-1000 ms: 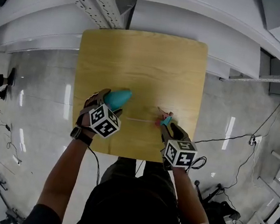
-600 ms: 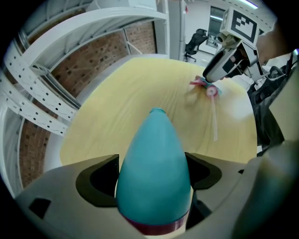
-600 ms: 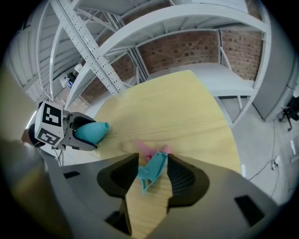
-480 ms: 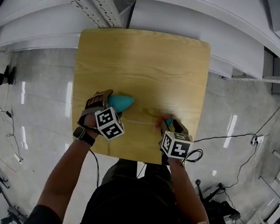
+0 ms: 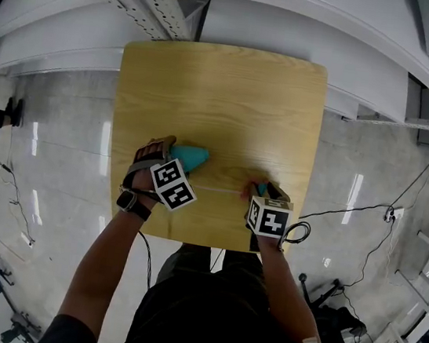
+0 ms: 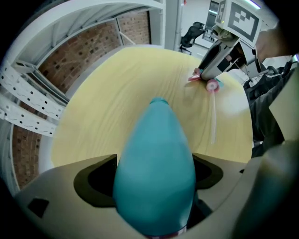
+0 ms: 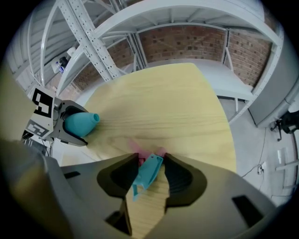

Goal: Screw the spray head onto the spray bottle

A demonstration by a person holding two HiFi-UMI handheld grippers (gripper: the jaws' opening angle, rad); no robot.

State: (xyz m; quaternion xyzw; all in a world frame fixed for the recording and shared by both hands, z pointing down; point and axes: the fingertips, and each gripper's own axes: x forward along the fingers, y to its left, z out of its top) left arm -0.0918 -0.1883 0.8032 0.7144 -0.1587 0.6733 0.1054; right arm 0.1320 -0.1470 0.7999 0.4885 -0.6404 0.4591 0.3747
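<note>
Nothing screwed yet: the spray bottle sits between the left gripper's just-opened fingers, the spray head, well right of it, between the right gripper's, likewise just opened.

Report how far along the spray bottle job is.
Done: nothing joined; the bottle and spray head are apart over the table. In hand: the bottle sits between the left tongs, the head between the right tongs; both have just been opening, and whether either pinches is unclear. Left: bring the head to the bottle's neck and screw it on.
</note>
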